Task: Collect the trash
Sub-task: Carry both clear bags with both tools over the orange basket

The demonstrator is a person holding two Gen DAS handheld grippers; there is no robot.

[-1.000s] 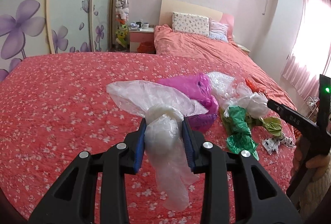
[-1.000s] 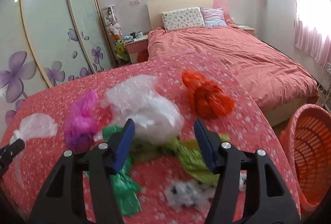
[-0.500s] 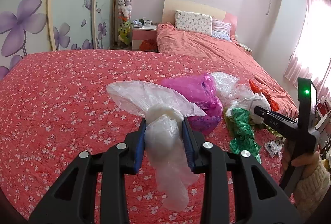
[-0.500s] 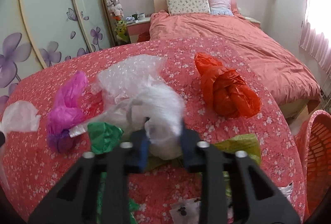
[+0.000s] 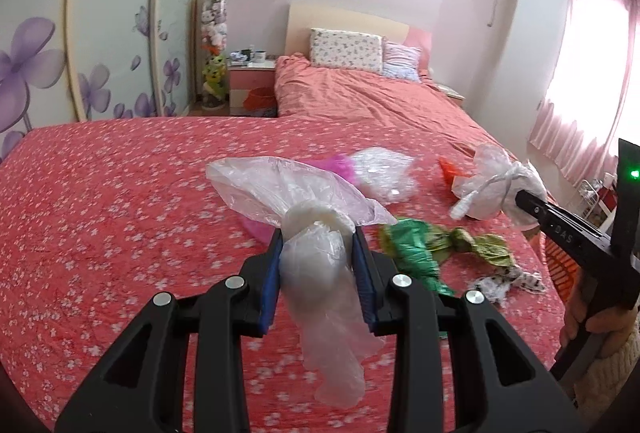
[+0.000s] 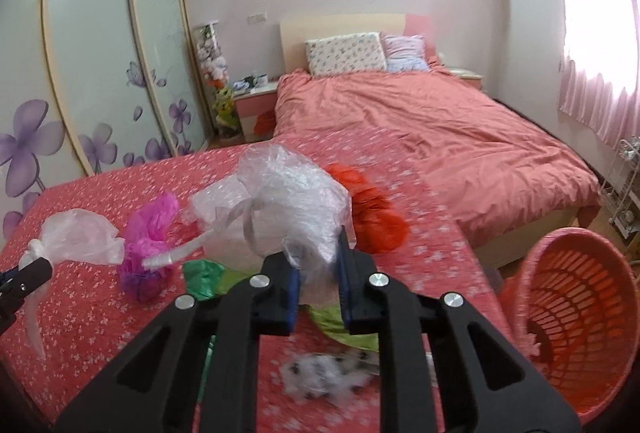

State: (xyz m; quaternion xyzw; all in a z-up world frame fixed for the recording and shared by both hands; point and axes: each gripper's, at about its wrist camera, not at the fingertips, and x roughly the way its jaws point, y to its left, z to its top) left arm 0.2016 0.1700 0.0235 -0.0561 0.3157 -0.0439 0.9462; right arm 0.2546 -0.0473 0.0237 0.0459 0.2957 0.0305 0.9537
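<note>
- Between the blue fingers [image 5: 272, 273] of the left gripper [image 5: 316, 265], right at the lens: milky plastic bag [image 5: 280, 189], pinched at its knotted neck, tail hanging down, fanned top hiding most of the magenta bag [image 6: 148, 245] in the left wrist view.
- At the right gripper [image 6: 318, 273]: fingers [image 6: 348, 273] closing, pressed onto a fold of the crinkled clear bag [image 6: 288, 201], white tie strip dangling; seen from the left wrist camera, held up clear of the red flowered spread [image 5: 100, 193].
- At the far right edge of the left view: hand [image 5: 596, 321] on the right gripper's grip, only partly in frame.
- Just beyond the fingers, lying on the spread: green bag [image 5: 412, 245] and a yellow-green one beside it, mostly covered in the right view; black-and-white scrap [image 6: 324, 373], too blurred to identify.
- Behind the clear bag: orange-red bag [image 6: 372, 213], half hidden.
- Beside the spread, low on the right: orange basket [image 6: 580, 313], tilted open toward the camera, cut off by the frame edge; contents hard to make out.
- Farthest back: bed [image 6: 440, 137] with two pillows.
</note>
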